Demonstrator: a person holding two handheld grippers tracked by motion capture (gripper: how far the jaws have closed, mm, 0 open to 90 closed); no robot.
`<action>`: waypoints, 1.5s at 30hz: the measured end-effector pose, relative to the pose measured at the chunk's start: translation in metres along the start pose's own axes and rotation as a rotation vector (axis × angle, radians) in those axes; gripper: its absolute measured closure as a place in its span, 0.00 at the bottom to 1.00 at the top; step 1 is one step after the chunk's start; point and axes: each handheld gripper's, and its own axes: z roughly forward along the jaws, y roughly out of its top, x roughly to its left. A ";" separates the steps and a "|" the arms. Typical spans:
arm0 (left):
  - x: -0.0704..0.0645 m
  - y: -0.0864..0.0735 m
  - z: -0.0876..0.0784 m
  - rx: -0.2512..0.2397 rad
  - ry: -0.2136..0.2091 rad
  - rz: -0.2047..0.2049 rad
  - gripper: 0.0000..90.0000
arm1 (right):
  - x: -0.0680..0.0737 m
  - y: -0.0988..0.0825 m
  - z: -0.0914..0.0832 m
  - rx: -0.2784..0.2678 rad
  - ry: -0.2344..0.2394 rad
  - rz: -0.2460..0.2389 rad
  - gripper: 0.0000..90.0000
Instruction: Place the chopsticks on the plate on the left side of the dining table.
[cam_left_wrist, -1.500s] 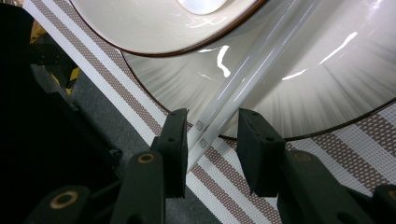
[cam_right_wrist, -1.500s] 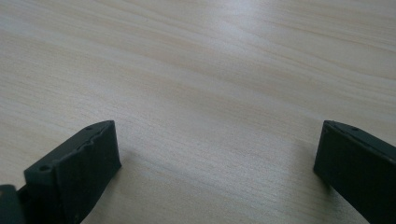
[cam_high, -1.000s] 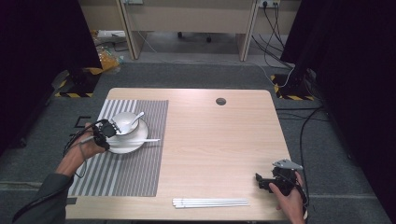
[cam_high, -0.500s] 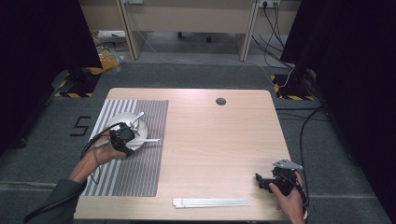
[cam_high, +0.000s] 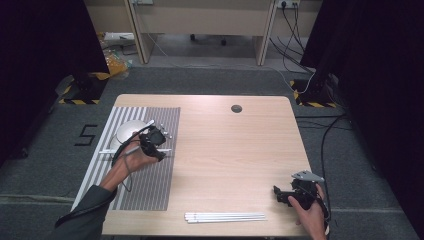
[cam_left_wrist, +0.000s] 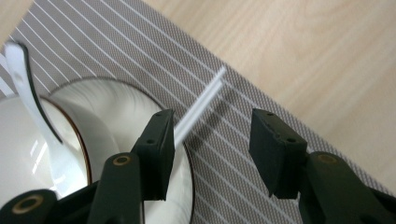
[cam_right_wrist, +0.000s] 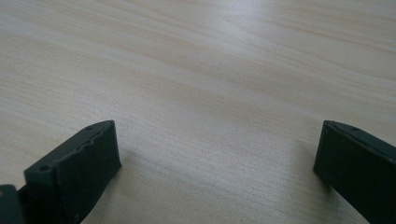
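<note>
The white chopsticks (cam_left_wrist: 198, 109) now lie across the near rim of the plate (cam_left_wrist: 116, 112), their far tips resting on the striped placemat (cam_high: 150, 180) toward the middle of the counter (cam_high: 235, 150). A second ago your left gripper (cam_high: 152, 145) sat over the plate's left side; it has since swung across to the right side, above this pair. In the left gripper view its fingers (cam_left_wrist: 156, 149) stand released, one jaw just beside the sticks and the other well clear over the mat, gripping nothing. By my reading you have either just set the pair down or are lining up to take it; I cannot tell which.

The plate sits near the counter's far left corner, on the mat. It carries a white bowl (cam_left_wrist: 32, 154), and a white spoon (cam_left_wrist: 28, 93) leans out of that bowl with its handle up over the rim. Whether the bowl contains anything else is not visible.

A second pair of chopsticks (cam_high: 225, 217) lies along the near edge of the counter, untouched. Your right gripper (cam_high: 287, 195) has stayed at the near right corner, fingers (cam_right_wrist: 74, 168) spread wide over bare wood.
</note>
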 end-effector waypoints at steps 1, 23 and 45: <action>0.000 0.005 0.002 -0.005 -0.004 -0.005 0.55 | 0.000 0.000 0.000 0.000 0.000 0.000 0.00; -0.004 0.036 0.035 0.016 0.024 -0.015 0.55 | 0.000 0.000 0.000 0.000 0.006 -0.004 0.00; 0.002 0.034 0.045 0.049 0.050 -0.023 0.55 | 0.000 0.000 0.000 0.000 0.007 -0.008 0.00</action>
